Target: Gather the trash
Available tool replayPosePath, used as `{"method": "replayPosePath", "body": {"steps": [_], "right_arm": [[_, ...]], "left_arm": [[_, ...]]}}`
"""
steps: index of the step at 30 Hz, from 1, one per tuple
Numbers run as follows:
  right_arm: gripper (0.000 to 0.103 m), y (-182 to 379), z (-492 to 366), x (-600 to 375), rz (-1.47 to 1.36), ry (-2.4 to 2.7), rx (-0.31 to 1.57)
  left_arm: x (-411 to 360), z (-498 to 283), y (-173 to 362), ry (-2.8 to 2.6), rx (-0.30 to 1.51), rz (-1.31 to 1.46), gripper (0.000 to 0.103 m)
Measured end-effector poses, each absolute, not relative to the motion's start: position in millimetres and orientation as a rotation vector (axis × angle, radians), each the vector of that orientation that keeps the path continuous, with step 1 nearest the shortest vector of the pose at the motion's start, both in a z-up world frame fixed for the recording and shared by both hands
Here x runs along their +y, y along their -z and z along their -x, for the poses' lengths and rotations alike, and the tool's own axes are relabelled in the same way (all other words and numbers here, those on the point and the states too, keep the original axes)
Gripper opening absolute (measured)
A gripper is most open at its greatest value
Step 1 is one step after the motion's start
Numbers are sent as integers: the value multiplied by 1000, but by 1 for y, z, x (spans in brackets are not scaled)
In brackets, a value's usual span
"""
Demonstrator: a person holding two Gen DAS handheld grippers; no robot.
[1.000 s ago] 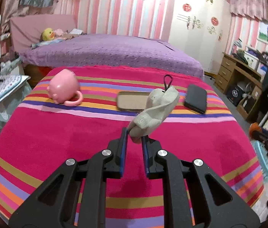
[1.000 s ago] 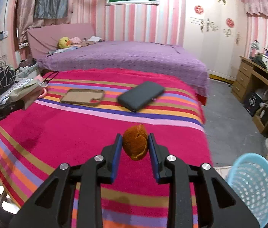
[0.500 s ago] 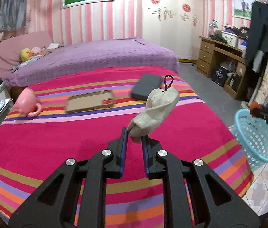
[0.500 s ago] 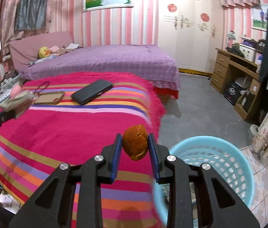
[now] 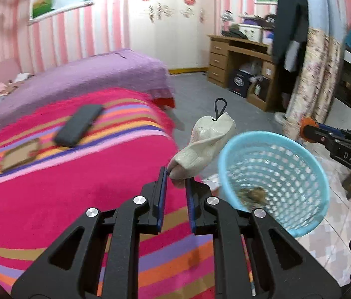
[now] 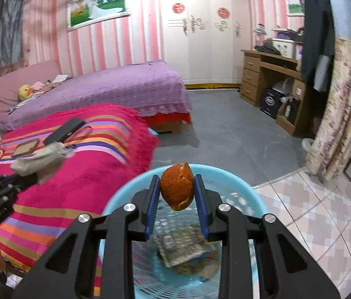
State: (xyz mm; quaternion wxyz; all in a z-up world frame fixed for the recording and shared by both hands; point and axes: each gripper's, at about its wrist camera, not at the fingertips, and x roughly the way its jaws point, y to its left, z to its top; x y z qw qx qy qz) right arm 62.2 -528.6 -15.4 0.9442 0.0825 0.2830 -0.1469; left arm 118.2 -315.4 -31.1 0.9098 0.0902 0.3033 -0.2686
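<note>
My right gripper [image 6: 176, 189] pinches an orange peel [image 6: 177, 186] between its blue pads: a rough, pitted, cupped rind, rusty orange with a pale torn edge at its top. It hangs directly over the light-blue plastic basket [image 6: 257, 199], a round lattice-walled bin standing on the tiled floor, with crumpled paper scraps [image 6: 185, 246] lying flat in its bottom.

My left gripper [image 5: 176, 178] is clamped on the lower end of a cream knitted cloth piece [image 5: 204, 147], soft and limp, with a dotted weave and a black cord loop [image 5: 219, 107] at its 12 o'clock tip. It sits over the edge of the fuzzy pink striped blanket [image 5: 50, 186], just beside the basket [image 5: 227, 154], which lies at 3 o'clock of it.

On the blanket, at 10 o'clock from the left gripper, rest a dark rectangular case [image 5: 78, 125] and a tan-framed flat phone case [image 5: 21, 154], blurred here.
</note>
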Motion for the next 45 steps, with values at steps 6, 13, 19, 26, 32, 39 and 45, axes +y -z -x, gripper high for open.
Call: {"method": "replayPosePath", "body": {"steps": [6,13,19,26,32,39,45], "right_arm": [[28,23,-53,-556,-200,343,574],[28,28,-49,-566,-225,365,574],[28,28,-45,-563,-216,372,561],[29,34,-55,-556,-204,366,561],[72,34,-57,-558,-219,377,546],[94,23,-54,-545,-220,348,519],[98,1,-41,-507,-191,290,468]], "left_arm": [[-374,-119,54,639,686,-211,18],[-406,-115,65,657,677,-254,67],[-378,-127,52,600,651,-205,89],[-339,-137,32,490,591,-165,97],[-313,-135,23,449,563,-153,97],[-277,-125,8,408,513,-132,97],[-216,-105,-19,348,458,-79,97]]}}
